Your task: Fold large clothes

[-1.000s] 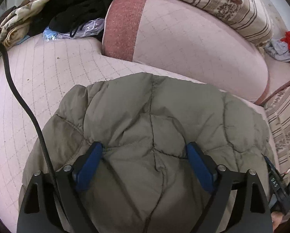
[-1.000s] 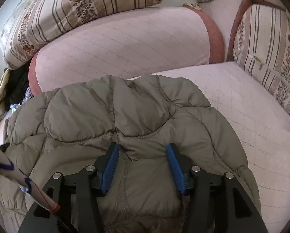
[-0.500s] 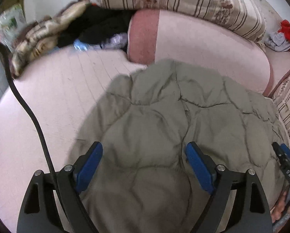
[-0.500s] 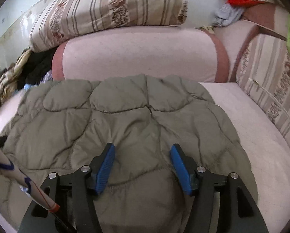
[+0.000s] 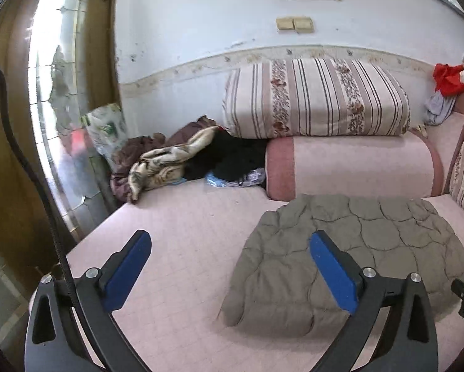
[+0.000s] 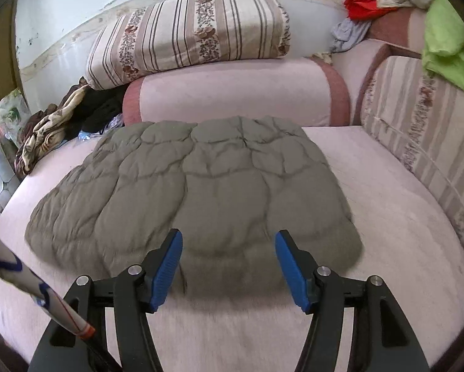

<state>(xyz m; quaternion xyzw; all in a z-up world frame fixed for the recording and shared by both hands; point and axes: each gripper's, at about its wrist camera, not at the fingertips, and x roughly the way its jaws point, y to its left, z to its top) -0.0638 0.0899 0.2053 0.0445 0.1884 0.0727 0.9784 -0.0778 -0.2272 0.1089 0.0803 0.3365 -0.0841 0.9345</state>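
Left wrist view, from left to right: a wooden door with a glass pane [image 5: 55, 99] fills the left edge, and a black cable [image 5: 30, 167] runs down in front of it. Beyond that, a heap of crumpled clothes [image 5: 182, 161] lies at the far end of the pink quilted sofa seat [image 5: 182, 235]. My left gripper [image 5: 230, 271] hangs over bare seat with its jaws opening and already very wide, nothing between them. Just right of it lies the grey-green quilted jacket [image 5: 350, 248], folded into a flat pad, its far edge near a pink bolster [image 5: 356, 167] that carries a striped floral cushion [image 5: 315, 99]. Red cloth [image 5: 447, 77] sits at the far right.

Through the right wrist camera, again left to right: a white pole with blue marks [image 6: 30, 288] crosses the lower left corner. The jacket [image 6: 201, 186] spreads across the middle of the seat [image 6: 387, 217]. My right gripper [image 6: 229, 263] hovers above the jacket's near edge, jaws moderately apart and widening a little; the blue pads [image 6: 167, 266] are clear of the fabric, gripping nothing. A striped backrest [image 6: 424, 124] stands at the right, with a lime green cloth [image 6: 449, 43] draped on top.
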